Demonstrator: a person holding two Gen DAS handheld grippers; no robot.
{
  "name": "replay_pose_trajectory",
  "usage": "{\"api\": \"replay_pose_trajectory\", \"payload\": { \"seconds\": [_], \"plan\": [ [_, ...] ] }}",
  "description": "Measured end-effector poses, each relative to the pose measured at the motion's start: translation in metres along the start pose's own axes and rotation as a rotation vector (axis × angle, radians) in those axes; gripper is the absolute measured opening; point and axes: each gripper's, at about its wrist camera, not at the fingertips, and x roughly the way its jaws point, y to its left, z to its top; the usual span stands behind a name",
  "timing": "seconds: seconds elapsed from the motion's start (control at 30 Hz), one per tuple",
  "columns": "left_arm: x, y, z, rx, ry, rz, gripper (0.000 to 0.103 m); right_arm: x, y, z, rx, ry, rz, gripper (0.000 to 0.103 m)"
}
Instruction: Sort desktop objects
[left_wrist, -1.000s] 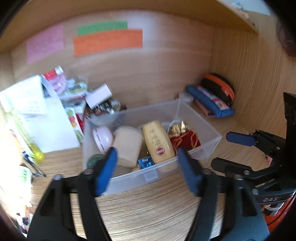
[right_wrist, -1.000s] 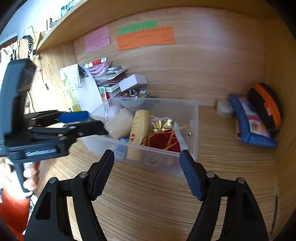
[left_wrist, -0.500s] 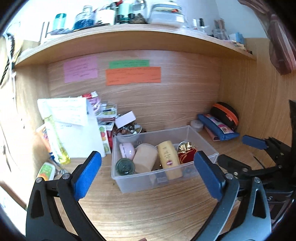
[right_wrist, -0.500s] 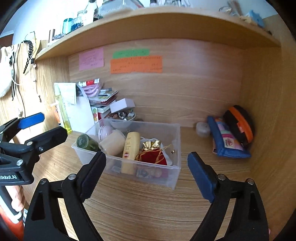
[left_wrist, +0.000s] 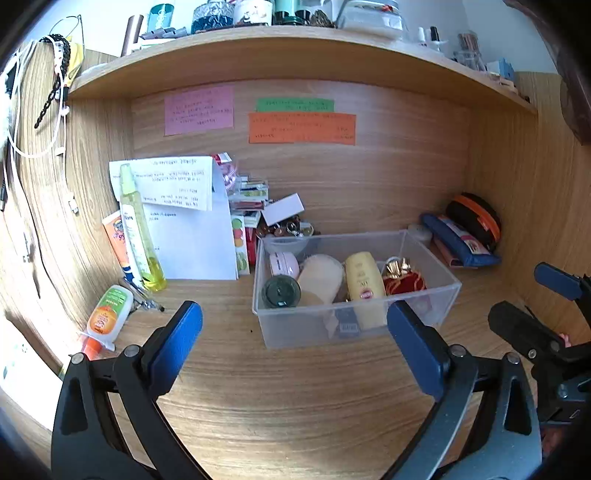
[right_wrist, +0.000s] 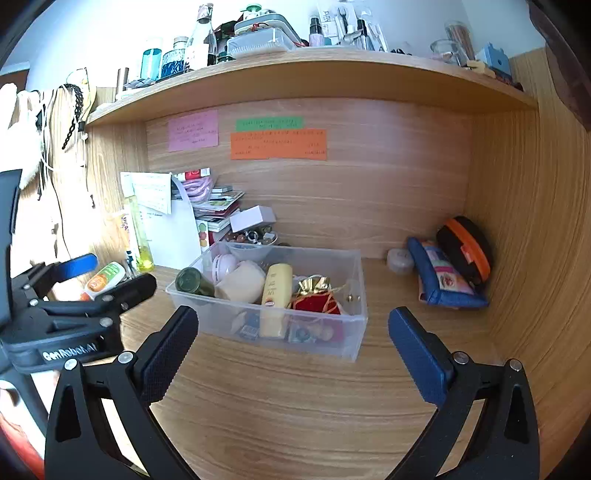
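A clear plastic bin (left_wrist: 452, 286) (right_wrist: 360, 325) stands on the wooden desk. In it lie a dark green jar (left_wrist: 280, 291), a cream pouch (left_wrist: 319, 275), a yellow bottle (left_wrist: 364, 282) (right_wrist: 275, 295), a pink case (left_wrist: 282, 262) and a red drawstring bag with gold trim (left_wrist: 402, 282) (right_wrist: 317, 301). My left gripper (left_wrist: 295, 343) is open and empty, in front of the bin. My right gripper (right_wrist: 291, 350) is open and empty, also in front of the bin. Each gripper shows at the edge of the other's view.
A blue pencil case (right_wrist: 443, 277) and a black-and-orange case (right_wrist: 465, 247) lie at the back right, with a small round tin (right_wrist: 399, 260). At the left are papers (left_wrist: 184, 221), a yellow spray bottle (left_wrist: 138, 229), tubes and an orange-capped bottle (left_wrist: 107, 314). A loaded shelf overhangs.
Both grippers have pulled back and up from the bin and opened wider. The bin looks smaller and the shelf above has come into view.
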Motion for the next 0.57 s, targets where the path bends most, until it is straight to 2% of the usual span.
{"api": "replay_pose_trajectory", "payload": {
  "seconds": [0.23, 0.57],
  "plan": [
    [0.0015, -0.001, -0.0002, -0.015, 0.01, -0.004, 0.101, -0.0028, 0.0074, -0.0054, -0.017, 0.0, -0.032, 0.103],
    [-0.0001, -0.0072, 0.0032, 0.006, -0.024, 0.001, 0.101, 0.0029, 0.003, -0.0057, 0.015, 0.015, -0.022, 0.103]
  ]
}}
